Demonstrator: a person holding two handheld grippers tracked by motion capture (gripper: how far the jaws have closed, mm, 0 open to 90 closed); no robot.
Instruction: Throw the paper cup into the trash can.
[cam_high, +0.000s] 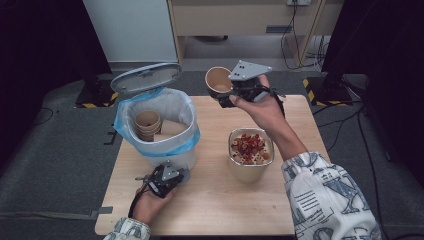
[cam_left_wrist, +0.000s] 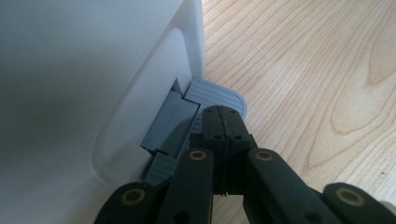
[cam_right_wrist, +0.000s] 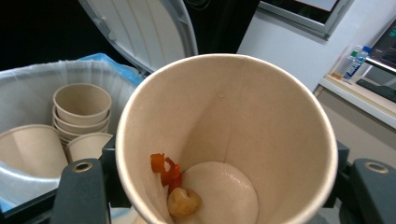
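Note:
A white pedal bin (cam_high: 186, 111) with a blue liner stands at the table's left, its grey lid (cam_high: 145, 77) raised. Stacked paper cups (cam_high: 148, 122) lie inside it, and these cups (cam_right_wrist: 81, 109) also show in the right gripper view. My left gripper (cam_high: 183, 173) is shut with nothing between its jaws, and its tips (cam_left_wrist: 223, 116) rest on the bin's grey pedal (cam_left_wrist: 219, 93). My right gripper (cam_high: 227, 93) is shut on a paper cup (cam_high: 218, 80), held tilted above the table's far edge, right of the bin. A few food scraps (cam_right_wrist: 173, 184) sit at that cup's (cam_right_wrist: 243, 107) bottom.
A metal container (cam_high: 247, 172) of red and tan food pieces stands on the wooden table (cam_high: 215, 205) at centre right. Black stands with hazard-striped bases and cables occupy the floor beyond the table.

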